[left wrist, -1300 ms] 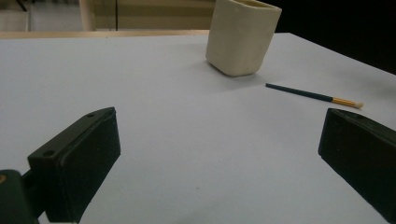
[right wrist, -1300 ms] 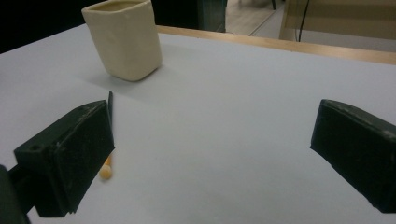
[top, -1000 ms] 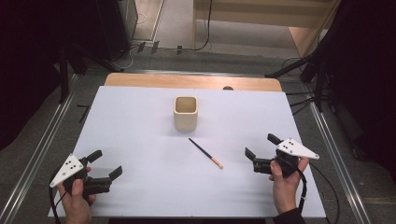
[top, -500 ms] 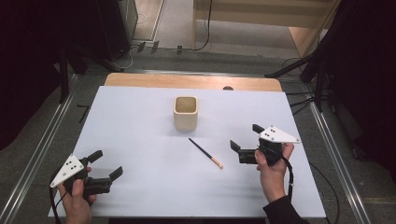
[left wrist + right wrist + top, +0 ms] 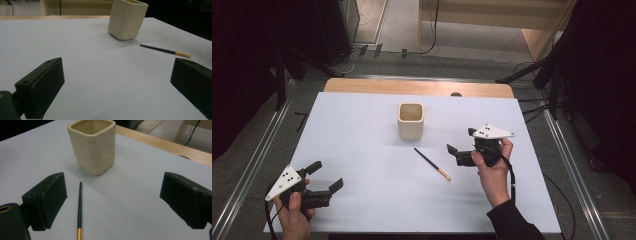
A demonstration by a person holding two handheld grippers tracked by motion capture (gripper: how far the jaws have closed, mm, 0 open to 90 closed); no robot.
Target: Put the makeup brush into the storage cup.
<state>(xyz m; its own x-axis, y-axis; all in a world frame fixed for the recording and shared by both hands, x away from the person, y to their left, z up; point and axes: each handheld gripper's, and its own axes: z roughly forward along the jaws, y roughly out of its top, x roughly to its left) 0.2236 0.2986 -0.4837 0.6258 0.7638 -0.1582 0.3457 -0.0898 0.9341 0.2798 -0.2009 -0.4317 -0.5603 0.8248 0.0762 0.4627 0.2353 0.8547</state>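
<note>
High view looks down; both low gripper views face the cup (image 5: pixel 411 120) closely.

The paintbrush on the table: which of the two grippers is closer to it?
Right. The right gripper hovers open just right of the paintbrush; the left gripper sits open far off at the near left corner.

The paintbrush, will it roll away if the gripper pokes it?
Probably a bit: the paintbrush looks thin and round, lying flat on smooth white table. It seems stiff and light, so a nudge likely slides or rolls it. The cream cup looks steadier.
</note>
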